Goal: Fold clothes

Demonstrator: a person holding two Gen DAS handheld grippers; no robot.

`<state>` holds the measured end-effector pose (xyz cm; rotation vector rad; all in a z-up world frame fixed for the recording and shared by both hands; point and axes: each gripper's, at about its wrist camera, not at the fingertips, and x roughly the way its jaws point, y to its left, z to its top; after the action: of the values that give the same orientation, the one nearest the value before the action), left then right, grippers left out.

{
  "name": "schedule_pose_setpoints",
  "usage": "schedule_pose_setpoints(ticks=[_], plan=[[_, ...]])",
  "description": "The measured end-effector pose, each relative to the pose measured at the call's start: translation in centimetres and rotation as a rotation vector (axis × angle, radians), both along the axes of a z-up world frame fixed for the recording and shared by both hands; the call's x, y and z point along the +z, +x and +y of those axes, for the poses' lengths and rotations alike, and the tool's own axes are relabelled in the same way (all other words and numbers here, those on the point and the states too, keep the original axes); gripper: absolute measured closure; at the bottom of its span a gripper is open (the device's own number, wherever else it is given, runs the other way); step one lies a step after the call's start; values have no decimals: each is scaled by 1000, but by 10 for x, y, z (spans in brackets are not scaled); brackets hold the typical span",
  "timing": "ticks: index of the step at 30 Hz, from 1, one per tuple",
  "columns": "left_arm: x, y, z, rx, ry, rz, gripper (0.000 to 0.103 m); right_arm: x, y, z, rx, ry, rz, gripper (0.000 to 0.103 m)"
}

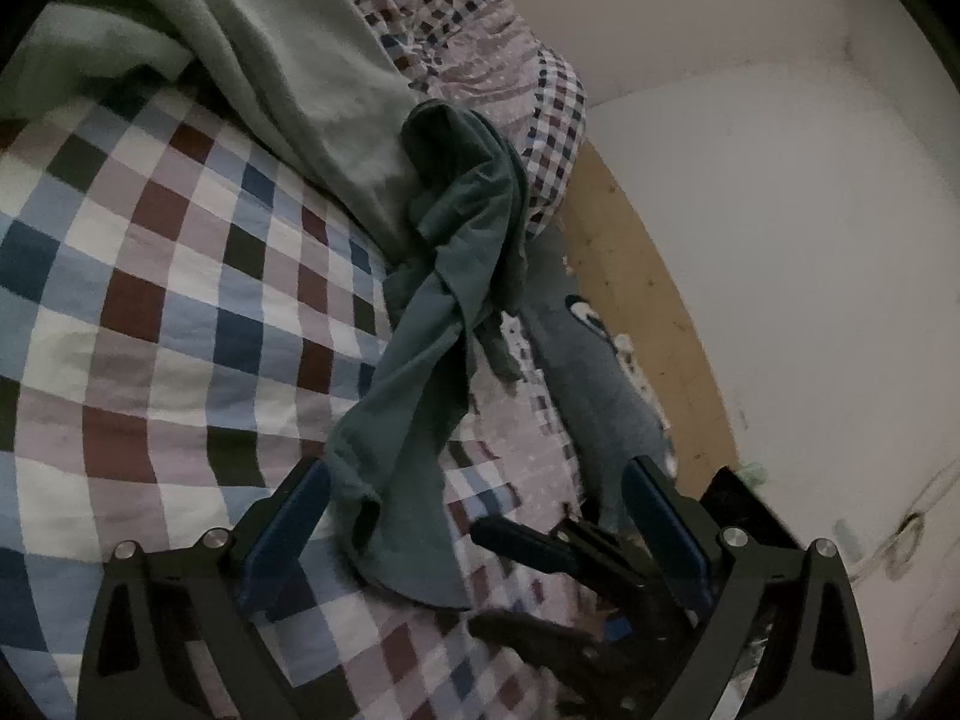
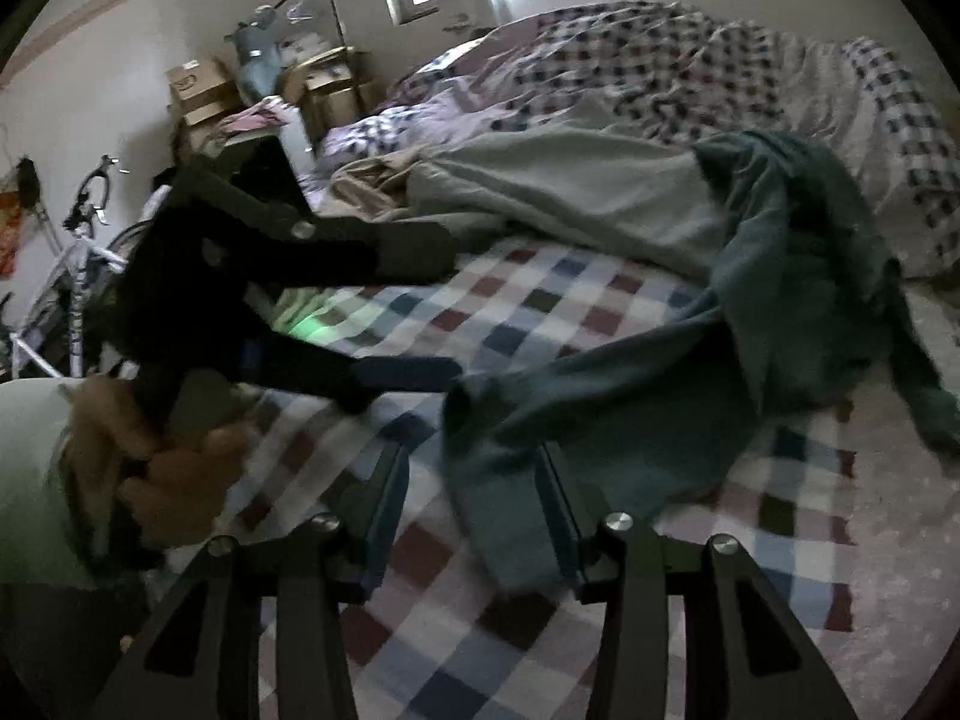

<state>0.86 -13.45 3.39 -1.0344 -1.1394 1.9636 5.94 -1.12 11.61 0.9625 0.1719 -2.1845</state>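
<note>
Right wrist view shows both grippers (image 2: 474,516) released around the teal garment's (image 2: 600,396) cuff, which seems loose; its twisted bulk at 2 o'clock may fold crooked.

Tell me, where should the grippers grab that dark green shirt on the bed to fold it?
Probably the near open end of the dark green shirt, which lies flat on the checkered bedspread. Come from the near side, low, sliding one finger of the right gripper under the edge. Farther back the cloth is twisted and bunched, harder to pinch cleanly.
</note>
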Motion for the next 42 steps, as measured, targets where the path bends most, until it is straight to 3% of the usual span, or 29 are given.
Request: schedule_pose_setpoints(ticks=[11,13,15,17,21,26,34,42], plan=[[3,-4,10,-30,-105,-91,4,-19,5,-46,-1,109,76,57],[2,-4,9,-32,-104,-104,4,-23,3,-50,-9,122,86,62],[2,-5,7,-37,-98,-117,4,-24,1,-52,-22,132,99,81],[2,-5,5,-39,-87,-127,4,-27,-2,-54,-39,151,100,84],[2,-6,4,-44,-79,-140,4,-28,-3,-56,-33,153,105,101],[3,-6,7,-51,-85,-148,4,-16,4,-52,16,67,134,102],[2,-3,10,-49,-55,-136,4,-9,12,-52,39,19,134,102],[-3,-4,13,-26,-102,-163,30,-15,12,-45,57,11,93,97]])
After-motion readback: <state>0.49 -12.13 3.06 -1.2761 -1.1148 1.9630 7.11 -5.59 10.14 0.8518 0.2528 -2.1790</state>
